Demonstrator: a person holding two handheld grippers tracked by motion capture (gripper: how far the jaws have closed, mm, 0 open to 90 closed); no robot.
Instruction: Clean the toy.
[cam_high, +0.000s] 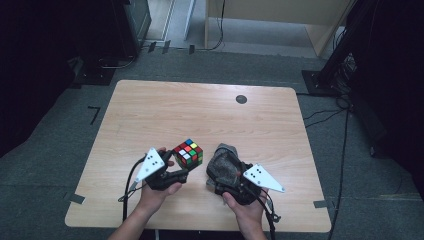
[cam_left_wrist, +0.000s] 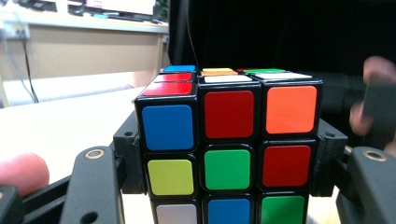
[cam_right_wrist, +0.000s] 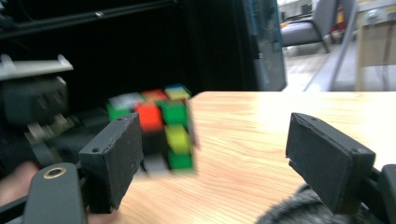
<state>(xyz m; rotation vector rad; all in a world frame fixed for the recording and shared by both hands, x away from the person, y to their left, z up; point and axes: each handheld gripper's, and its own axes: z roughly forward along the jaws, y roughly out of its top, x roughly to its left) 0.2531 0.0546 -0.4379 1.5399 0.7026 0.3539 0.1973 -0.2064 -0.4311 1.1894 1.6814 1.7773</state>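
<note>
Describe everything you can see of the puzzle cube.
The puzzle cube is a scrambled three-by-three with glossy, plastic-looking stickers on a black frame: red, blue, green, orange, yellow and white. It sits upright between the jaws of the left tool, which press its two sides. It is near the middle of the wooden table.

Cube: black frame, stickers blue, red, orange, yellow, green, white (mixed). Table: pale wood grain. Grippers' plates: grey.

cube smeared with motion blur in the right gripper view, its bottom row chopped off by the lower edge in the left gripper view, right gripper jaws buried under a grey cloth from above, near table edge
</note>
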